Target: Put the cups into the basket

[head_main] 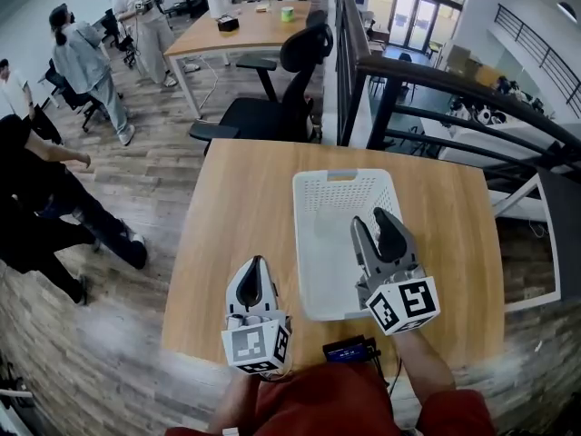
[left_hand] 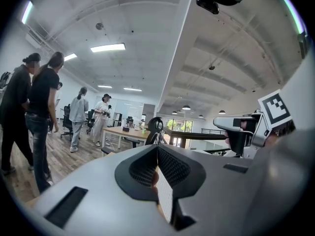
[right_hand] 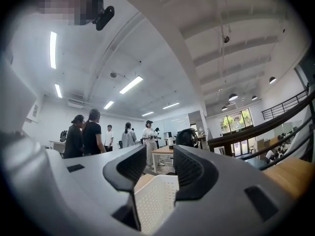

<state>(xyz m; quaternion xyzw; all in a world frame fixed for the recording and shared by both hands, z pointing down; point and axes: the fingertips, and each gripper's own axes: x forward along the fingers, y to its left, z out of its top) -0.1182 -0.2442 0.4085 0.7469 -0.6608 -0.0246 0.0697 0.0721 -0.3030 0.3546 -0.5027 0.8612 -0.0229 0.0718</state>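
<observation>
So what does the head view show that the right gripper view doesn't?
Only the head view: the whole wooden table, the left gripper and a small black device at the table's near edge. Only the right gripper view: the ceiling lights. Both: the right gripper with parted tongs, the white basket, the black office chair, people standing.

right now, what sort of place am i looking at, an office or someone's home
Most likely an open-plan office, not a home: a black office chair near a long wooden desk, several people standing around, and a black railing overlooking a lower floor.
</observation>
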